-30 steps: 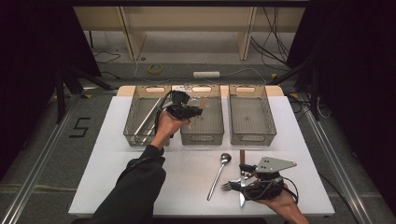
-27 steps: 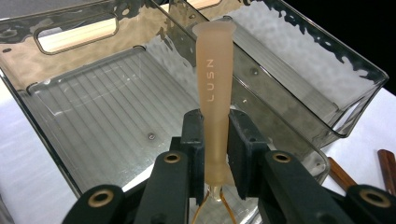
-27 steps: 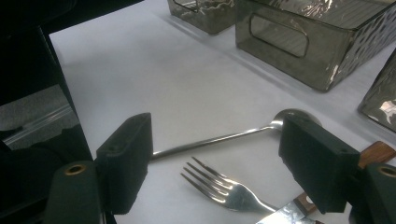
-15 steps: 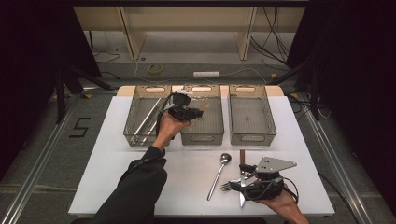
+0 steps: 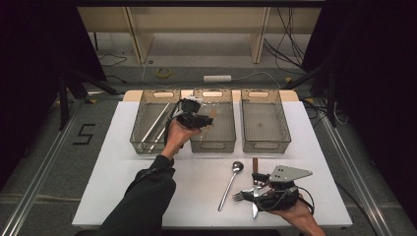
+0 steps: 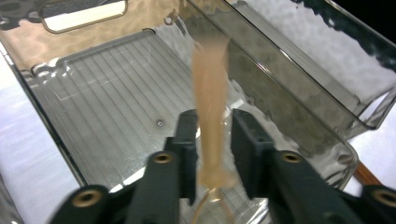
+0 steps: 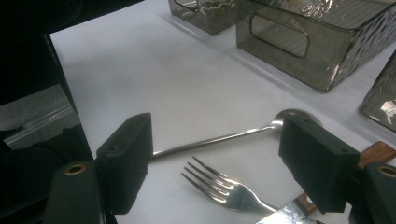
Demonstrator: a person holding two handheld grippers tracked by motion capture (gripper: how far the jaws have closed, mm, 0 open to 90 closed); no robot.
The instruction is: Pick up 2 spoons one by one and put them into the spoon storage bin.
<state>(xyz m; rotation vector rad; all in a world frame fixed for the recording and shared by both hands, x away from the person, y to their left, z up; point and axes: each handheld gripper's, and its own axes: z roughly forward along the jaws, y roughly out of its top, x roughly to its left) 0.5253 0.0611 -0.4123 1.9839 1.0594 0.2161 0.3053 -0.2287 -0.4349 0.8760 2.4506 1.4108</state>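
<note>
My left gripper hovers over the middle bin, pointing down into it. In the left gripper view a blurred tan wooden utensil hangs between the jaws of the left gripper. The jaws have just been opening, and a thin gap shows on each side of it. Near the table's front edge my right gripper stands wide open around a metal fork. Just beyond its jaws lies a spoon.
Three smoky clear bins stand in a row at the back. The left bin holds long metal utensils, and beside the middle one is the right bin. A wooden-handled knife lies by the fork and the spoon.
</note>
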